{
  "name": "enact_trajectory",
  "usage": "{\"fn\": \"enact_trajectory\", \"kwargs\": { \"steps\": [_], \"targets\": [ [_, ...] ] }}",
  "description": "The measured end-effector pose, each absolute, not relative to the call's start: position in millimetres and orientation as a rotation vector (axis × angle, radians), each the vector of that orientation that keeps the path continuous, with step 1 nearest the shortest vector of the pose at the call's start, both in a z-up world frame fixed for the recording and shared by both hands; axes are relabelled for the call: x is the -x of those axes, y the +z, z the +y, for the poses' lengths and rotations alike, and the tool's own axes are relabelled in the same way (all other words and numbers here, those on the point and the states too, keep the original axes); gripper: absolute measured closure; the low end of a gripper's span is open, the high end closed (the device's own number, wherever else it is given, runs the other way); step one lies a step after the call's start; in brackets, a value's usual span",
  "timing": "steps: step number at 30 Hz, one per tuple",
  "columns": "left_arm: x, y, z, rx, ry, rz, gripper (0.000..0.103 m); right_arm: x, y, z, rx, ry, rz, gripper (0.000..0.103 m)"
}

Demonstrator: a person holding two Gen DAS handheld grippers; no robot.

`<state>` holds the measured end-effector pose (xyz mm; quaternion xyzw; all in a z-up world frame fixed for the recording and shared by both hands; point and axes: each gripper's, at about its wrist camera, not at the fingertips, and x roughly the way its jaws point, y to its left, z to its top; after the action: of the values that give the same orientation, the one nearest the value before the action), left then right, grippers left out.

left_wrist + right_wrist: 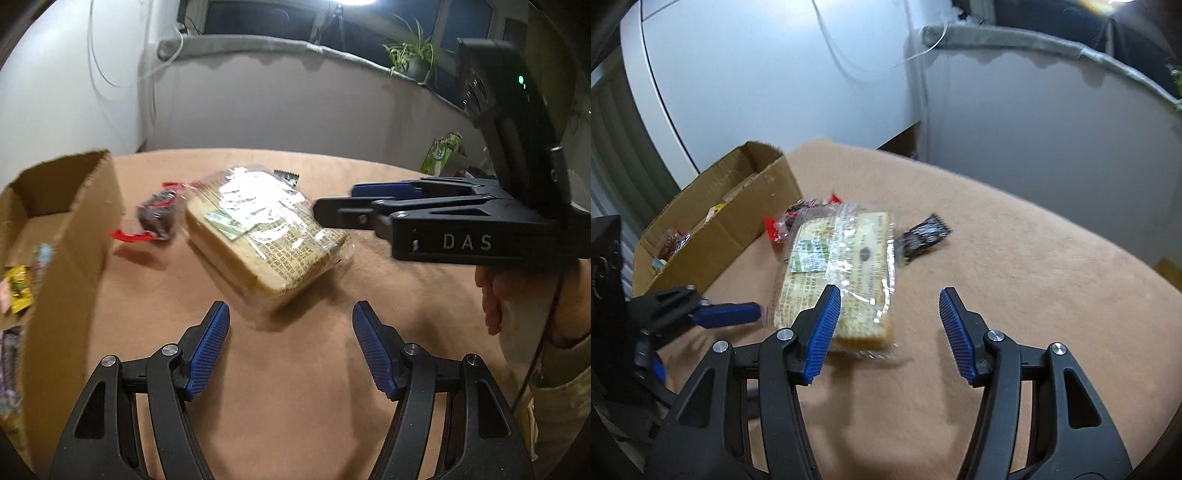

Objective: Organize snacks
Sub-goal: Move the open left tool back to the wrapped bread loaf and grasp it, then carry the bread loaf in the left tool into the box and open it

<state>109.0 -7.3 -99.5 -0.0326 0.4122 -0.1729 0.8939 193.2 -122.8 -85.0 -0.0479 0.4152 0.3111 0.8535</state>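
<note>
Left tongs point(291, 314) wide apart, nothing held, just above bench point(295, 369) near side. Right tongs point(889, 301) also wide, empty, hovering at near end of bagged bread loaf point(842, 266). Loaf lies flat mid-bench; red-wrapped snack point(157, 218) just left of it, black packet point(925, 234) touching its far right. Cardboard box point(79, 236) w/ snacks far left.

a home: windowsill plant point(410, 55), cloth-covered table point(295, 369).
</note>
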Motion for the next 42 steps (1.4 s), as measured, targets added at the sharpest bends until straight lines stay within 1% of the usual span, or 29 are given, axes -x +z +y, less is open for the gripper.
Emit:
{"fn": "enact_trajectory", "kwargs": {
  "steps": [6, 11, 12, 13, 15, 31, 42],
  "targets": [
    [-129, -106, -4, 0.125, -0.371, 0.887, 0.035, -208, -92, -108, 0.031, 0.721, 0.909, 0.045],
    [-134, -105, 0, 0.129, -0.381, 0.886, 0.047, -211, -95, -108, -0.017, 0.736, 0.921, 0.052],
    [-132, -106, 1, 0.137, -0.386, 0.885, 0.048, -210, -95, -108, -0.019, 0.733, 0.921, 0.054],
    [-131, -106, 3, 0.142, -0.389, 0.883, 0.048, -209, -94, -109, -0.020, 0.729, 0.920, 0.056],
    [-128, -105, 4, 0.143, -0.391, 0.875, 0.048, -207, -92, -108, -0.016, 0.713, 0.919, 0.058],
    [-85, -75, -18, 0.088, -0.464, 0.799, 0.048, -144, -60, -136, -0.041, 0.620, 0.840, 0.058],
    [-54, -26, -17, 0.046, -0.479, 0.691, 0.048, -98, 2, -136, -0.003, 0.616, 0.713, 0.058]
  ]
}}
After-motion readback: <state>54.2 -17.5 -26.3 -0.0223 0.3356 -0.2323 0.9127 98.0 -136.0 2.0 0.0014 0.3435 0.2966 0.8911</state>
